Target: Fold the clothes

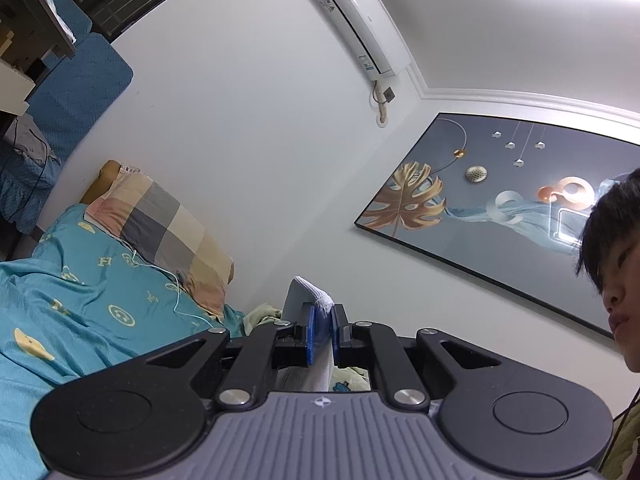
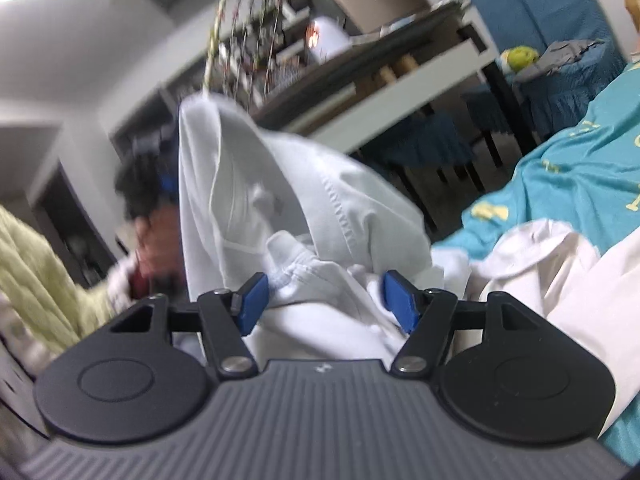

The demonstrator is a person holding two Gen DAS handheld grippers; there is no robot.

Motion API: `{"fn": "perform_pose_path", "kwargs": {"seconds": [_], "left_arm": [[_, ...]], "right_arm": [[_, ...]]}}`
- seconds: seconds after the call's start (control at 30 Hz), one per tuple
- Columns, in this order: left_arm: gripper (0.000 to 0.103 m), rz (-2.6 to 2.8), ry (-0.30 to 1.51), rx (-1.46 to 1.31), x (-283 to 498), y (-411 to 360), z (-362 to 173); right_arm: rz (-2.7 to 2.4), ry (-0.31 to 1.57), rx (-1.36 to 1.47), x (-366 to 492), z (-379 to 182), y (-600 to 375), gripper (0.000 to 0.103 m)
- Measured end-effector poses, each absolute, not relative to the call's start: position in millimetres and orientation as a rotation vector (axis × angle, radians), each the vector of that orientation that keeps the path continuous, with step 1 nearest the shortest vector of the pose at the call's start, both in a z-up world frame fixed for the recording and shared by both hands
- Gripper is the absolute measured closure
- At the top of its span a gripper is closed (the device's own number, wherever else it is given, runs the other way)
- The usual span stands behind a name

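My left gripper (image 1: pixel 322 330) is shut on a fold of a white garment (image 1: pixel 306 294) and points up toward the wall, above the bed. In the right wrist view the same white garment (image 2: pixel 280 192) hangs raised in front of the camera, and its bunched lower part lies between the blue pads. My right gripper (image 2: pixel 324 300) is open, with the pads (image 2: pixel 252 304) apart on either side of the cloth. More white clothing (image 2: pixel 560 280) lies on the bed at the right.
The bed has a teal patterned sheet (image 1: pixel 72 300) and a checked pillow (image 1: pixel 168 224). A framed picture (image 1: pixel 500 216) and an air conditioner (image 1: pixel 360 24) hang on the wall. The person's face (image 1: pixel 616 280) is close at the right. A desk (image 2: pixel 380 68) and blue chairs (image 2: pixel 540 20) stand beyond the bed.
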State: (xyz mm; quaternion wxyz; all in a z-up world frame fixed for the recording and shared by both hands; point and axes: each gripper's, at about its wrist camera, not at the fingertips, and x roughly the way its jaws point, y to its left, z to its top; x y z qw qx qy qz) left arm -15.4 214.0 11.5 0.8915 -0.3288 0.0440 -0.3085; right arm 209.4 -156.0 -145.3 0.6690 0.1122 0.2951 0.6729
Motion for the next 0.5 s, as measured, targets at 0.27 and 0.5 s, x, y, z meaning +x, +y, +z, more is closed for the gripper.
{"fn": "perform_pose_path", "kwargs": {"seconds": [0.27, 0.5], "left_arm": [[0.094, -0.630, 0.089, -0.695, -13.1, 213.7, 13.0], [0.094, -0.619, 0.071, -0.697, -15.1, 215.9, 15.4]], "right_arm": [[1.394, 0.625, 0.125, 199.7, -135.2, -133.4, 0.061], [1.209, 0.488, 0.092, 180.2, -95.5, -154.5, 0.089]]}}
